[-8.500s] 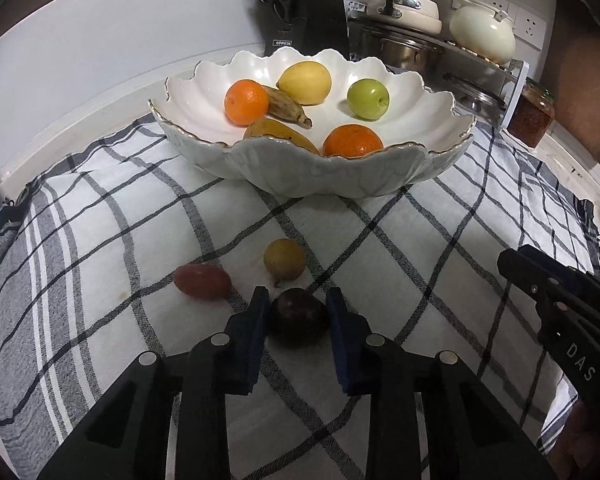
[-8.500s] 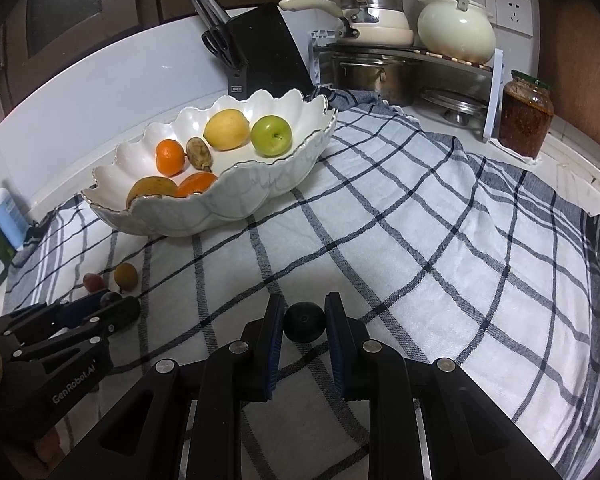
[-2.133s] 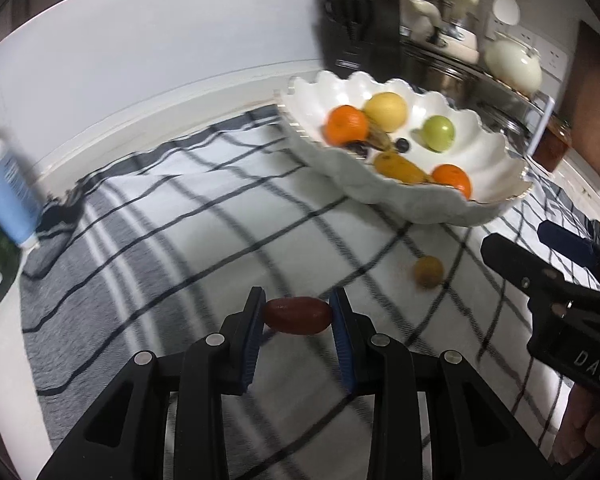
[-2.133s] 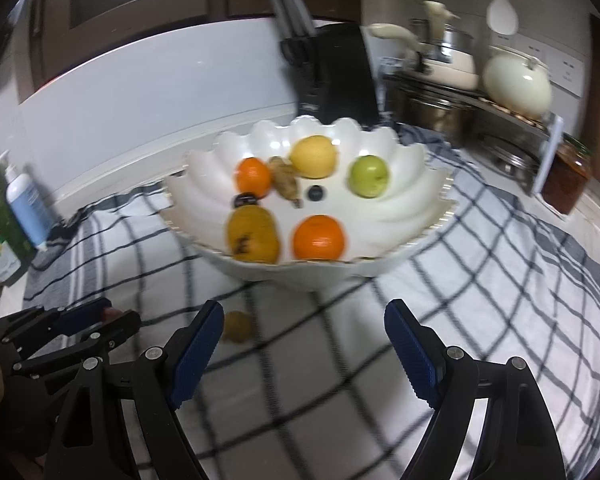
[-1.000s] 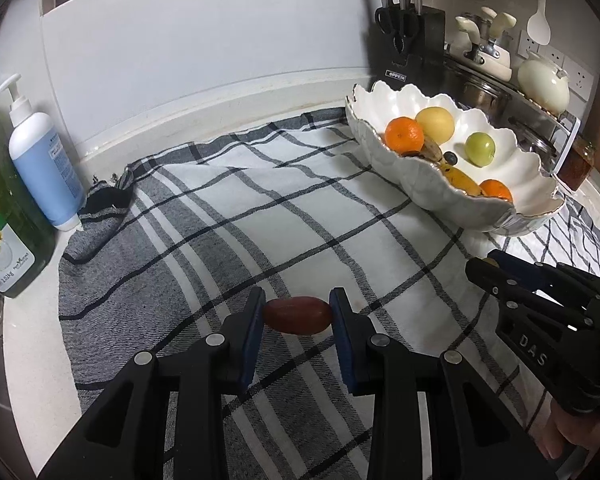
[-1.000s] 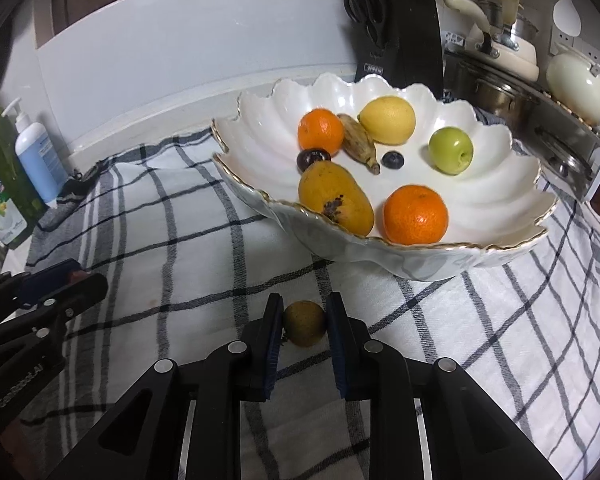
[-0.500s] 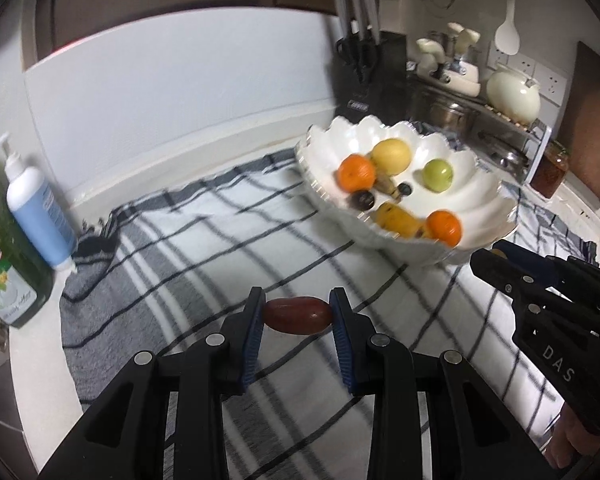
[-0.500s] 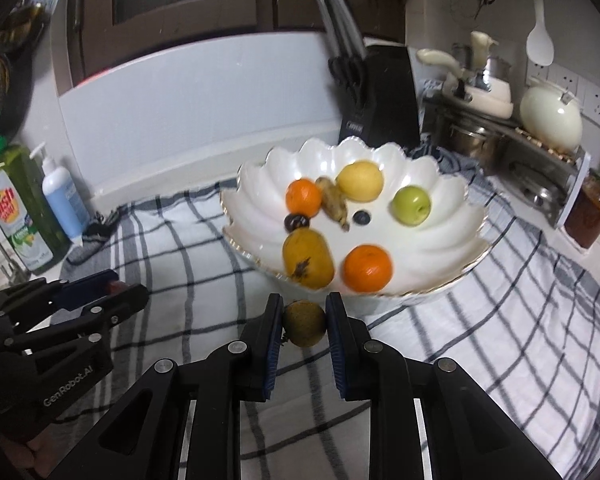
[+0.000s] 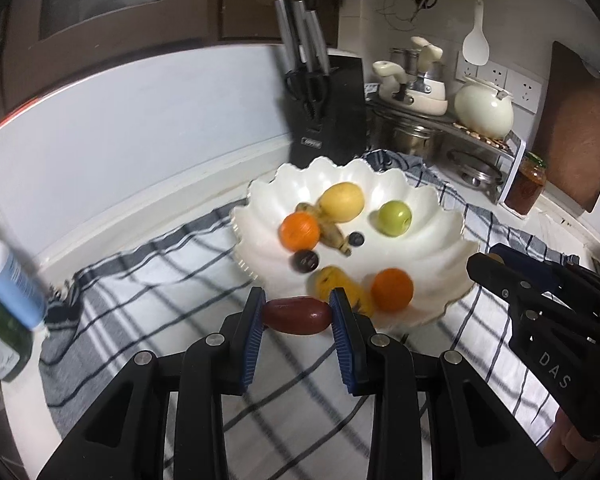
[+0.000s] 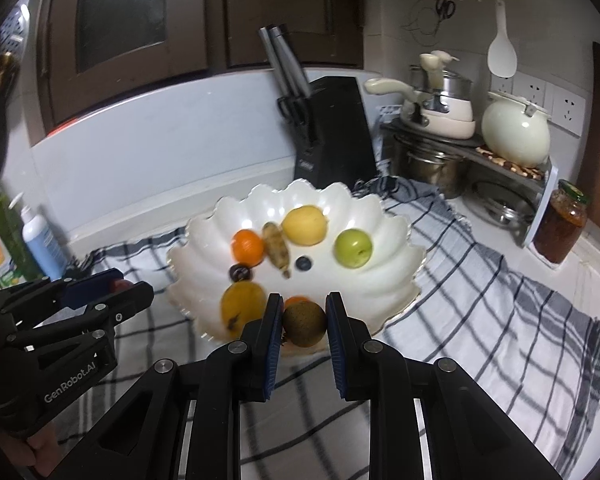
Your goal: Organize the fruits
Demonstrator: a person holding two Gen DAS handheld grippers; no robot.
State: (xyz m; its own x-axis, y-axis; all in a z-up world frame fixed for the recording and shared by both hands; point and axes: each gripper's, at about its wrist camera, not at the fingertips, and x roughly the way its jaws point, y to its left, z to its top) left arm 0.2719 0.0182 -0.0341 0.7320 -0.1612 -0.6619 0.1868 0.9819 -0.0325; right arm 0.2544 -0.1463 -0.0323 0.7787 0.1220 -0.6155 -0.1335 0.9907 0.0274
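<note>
Blue pads, left gripper [image 9: 298,316]: clamped on a dark red oblong fruit [image 9: 297,315], long axis crosswise between the jaws.
Right gripper [image 10: 303,322]: closed on a brownish-green round fruit [image 10: 304,326].
Heading: scalloped white bowl [image 9: 444,216] straight ahead of both grippers, at the far middle of the checked cloth [image 9: 148,280].
Nearer: right, fruit apparently above the near rim; left just short of it.
Pose: both raised above the cloth, pointing forward and down.
Bowl contents: oranges, green apple, yellow fruits, small dark ones.

Oblong red fruit [image 9: 297,315] clamped sideways in left tongs [image 9: 298,318]; brownish round fruit [image 10: 304,326] pinched in right tongs [image 10: 300,330]; scalloped white bowl [image 9: 440,220] loaded with rest.
</note>
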